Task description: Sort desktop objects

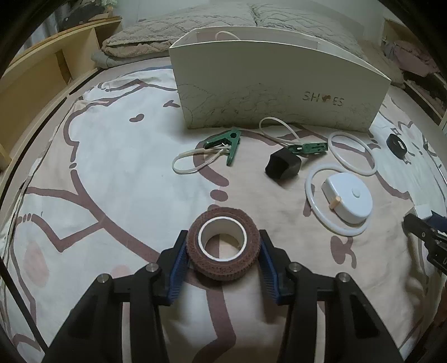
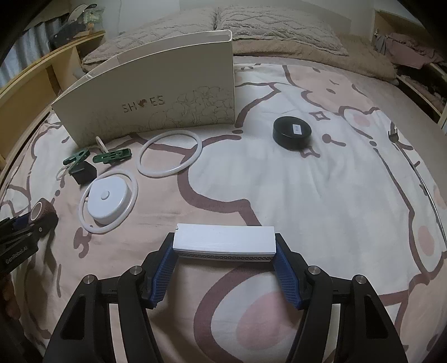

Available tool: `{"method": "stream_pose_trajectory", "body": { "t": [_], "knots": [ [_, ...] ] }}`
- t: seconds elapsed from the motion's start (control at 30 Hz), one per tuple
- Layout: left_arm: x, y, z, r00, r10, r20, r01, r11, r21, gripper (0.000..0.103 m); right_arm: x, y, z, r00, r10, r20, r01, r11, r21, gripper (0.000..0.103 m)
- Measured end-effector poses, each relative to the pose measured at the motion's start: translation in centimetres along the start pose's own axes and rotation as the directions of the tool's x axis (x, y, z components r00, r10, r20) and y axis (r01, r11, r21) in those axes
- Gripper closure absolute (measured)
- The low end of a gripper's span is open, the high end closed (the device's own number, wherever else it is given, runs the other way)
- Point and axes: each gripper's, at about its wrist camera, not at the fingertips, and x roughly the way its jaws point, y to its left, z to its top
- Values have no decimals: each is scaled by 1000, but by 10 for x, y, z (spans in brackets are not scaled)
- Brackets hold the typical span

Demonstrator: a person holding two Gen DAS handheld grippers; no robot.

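L gripper (image 1: 223, 252) is clamped on a brown tape roll (image 1: 223, 245), blue pads (image 1: 178, 268) pressed against both sides of it. Roll has a white core, lies flat w/ hole up, on the bedsheet (image 1: 97, 167) or just above it; can't tell which. R gripper (image 2: 224, 250) grasps a white rectangular box (image 2: 223, 240) by its short ends, pads (image 2: 285, 275) touching both ends, box held level and crosswise, its perforated side facing the cam.

Landmark = shoe box (image 1: 273, 81), cream, "SHOES" print, standing on the sheet w/ open top. Places rel. to it, left wrist view: tape roll well in front of it, toward the cam. Green clip (image 1: 229, 143) w/ pale cord loop just in front of the box's left part. 2nd green clip (image 1: 310, 148) in front of box centre, also on a pale cord; black block (image 1: 282, 166) touching that clip, on the cam side. White ring (image 1: 352, 153) in front of box's right end. White round device (image 1: 349, 199) further out from the box, sitting inside another white ring (image 1: 315, 215). Black puck (image 1: 396, 143) right of the box's right end; in right wrist view it (image 2: 292, 131) has a small white label on top. White box well in front of the shoe box, off past its right end.

Thin metal rod (image 2: 419, 178) lies far right of the shoe box. Grey blankets (image 2: 279, 25) behind it.
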Motion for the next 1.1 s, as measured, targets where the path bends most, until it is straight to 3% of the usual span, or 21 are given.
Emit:
{"method": "stream_pose_trajectory", "body": {
  "t": [0.7,1.1],
  "knots": [
    [-10,9,7,998,35,47,-34,999,-37,56,-9,-7,2,998,30,52,-31,999,25,36],
    [-23,7,13,996,20,89,-17,999,-37,56,-23,-1,4,992,62,111,-64,998,9,36]
  ]
}}
